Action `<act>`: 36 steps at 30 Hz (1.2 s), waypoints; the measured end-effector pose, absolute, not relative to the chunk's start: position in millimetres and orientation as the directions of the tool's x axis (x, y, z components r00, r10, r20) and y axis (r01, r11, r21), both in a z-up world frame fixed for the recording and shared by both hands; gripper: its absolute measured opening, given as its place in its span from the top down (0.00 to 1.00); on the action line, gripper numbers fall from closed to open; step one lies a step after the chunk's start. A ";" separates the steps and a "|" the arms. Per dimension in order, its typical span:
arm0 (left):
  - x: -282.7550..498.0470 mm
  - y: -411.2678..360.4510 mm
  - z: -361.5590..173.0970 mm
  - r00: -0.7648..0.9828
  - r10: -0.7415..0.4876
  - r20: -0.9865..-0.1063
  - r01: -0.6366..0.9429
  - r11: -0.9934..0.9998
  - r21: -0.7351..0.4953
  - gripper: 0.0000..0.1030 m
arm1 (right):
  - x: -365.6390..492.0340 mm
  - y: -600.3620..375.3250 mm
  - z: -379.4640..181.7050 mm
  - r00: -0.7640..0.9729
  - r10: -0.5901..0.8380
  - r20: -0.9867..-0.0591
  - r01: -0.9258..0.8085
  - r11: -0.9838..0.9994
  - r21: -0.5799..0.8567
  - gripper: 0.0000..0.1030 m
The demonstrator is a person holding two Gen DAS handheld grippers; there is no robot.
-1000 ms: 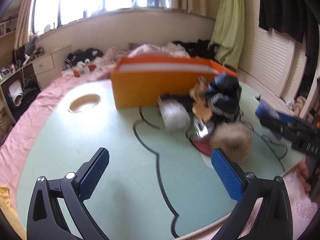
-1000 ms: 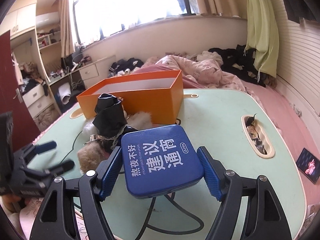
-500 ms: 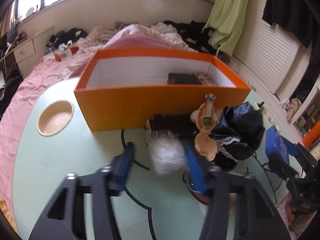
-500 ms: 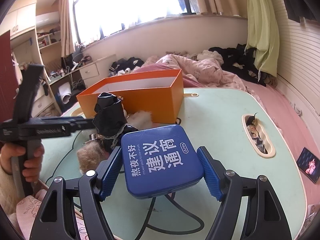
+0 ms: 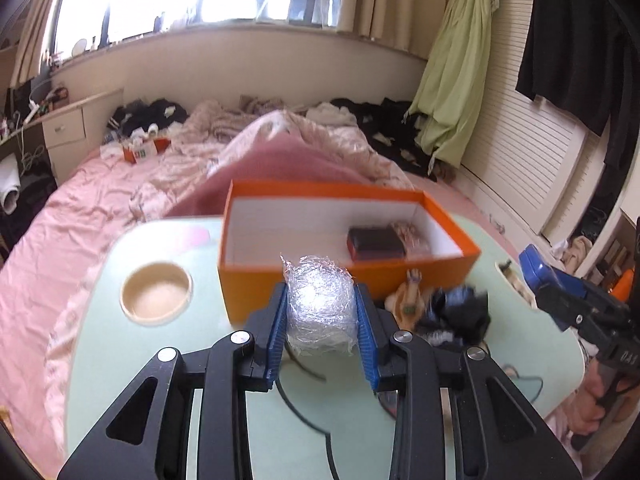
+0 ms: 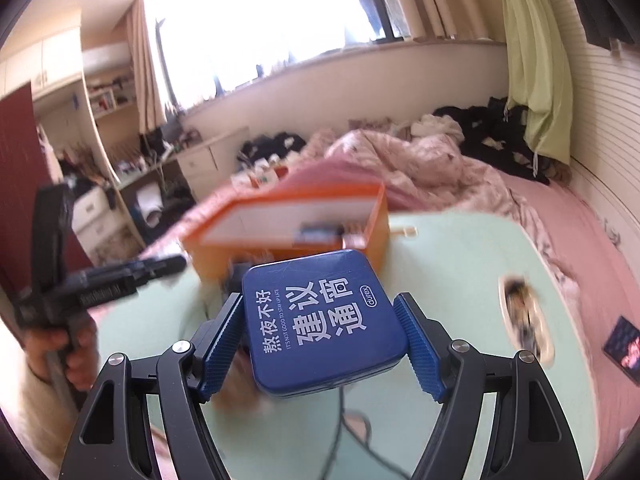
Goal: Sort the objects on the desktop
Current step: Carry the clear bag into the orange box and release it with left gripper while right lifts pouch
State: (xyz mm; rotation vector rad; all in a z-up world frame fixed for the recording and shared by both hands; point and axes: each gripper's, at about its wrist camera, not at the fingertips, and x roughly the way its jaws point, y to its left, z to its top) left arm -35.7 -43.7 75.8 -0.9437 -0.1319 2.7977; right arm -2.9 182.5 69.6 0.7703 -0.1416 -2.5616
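The left gripper (image 5: 321, 320) was clamped on a crumpled ball of clear plastic wrap (image 5: 321, 308), its blue pads (image 5: 277, 334) pressed against either side of the ball, which was held above the pale green table (image 5: 120, 344). Just beyond the ball stood the orange box (image 5: 344, 276), open at the top, with a dark rectangular item (image 5: 375, 243) lying inside toward its right end. To the right of the box's near wall, a small figurine (image 5: 410, 298) and a heap of dark cloth (image 5: 460, 316) lay on the table, blurred. A round recess (image 5: 157, 294) was set into the table to the left of the box. A black cable (image 5: 304, 412) ran across the near surface.

The right gripper (image 6: 322, 330) was closed on a blue tin (image 6: 322, 320) with white lettering, gripped at its left and right edges and raised over the table (image 6: 460, 264). Past the tin, the orange box (image 6: 288, 220) appeared blurred. An oval recess (image 6: 524, 320) holding small blurred items sat to the right. At the far right of the left wrist view, the blue tin (image 5: 538, 268) showed in the other gripper (image 5: 576, 308). A pink bed (image 5: 120, 184) lay beyond the table.
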 end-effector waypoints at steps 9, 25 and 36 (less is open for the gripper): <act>-115.4 -35.2 88.3 -0.748 0.166 -0.642 -0.123 -0.986 -0.112 0.68 | -104.2 132.1 86.3 -0.672 -0.418 -0.611 0.407 -0.898 0.166 0.27; -118.8 -35.5 74.2 -0.772 0.122 -0.623 -0.102 -0.992 -0.068 0.17 | -71.1 173.0 79.8 -0.706 -0.350 -0.615 0.331 -0.932 0.151 0.05; -94.5 -58.4 78.3 -0.791 0.149 -0.593 -0.065 -0.985 -0.162 0.17 | -60.4 166.0 -1.0 -0.562 -0.188 -0.806 0.345 -0.938 -0.021 0.33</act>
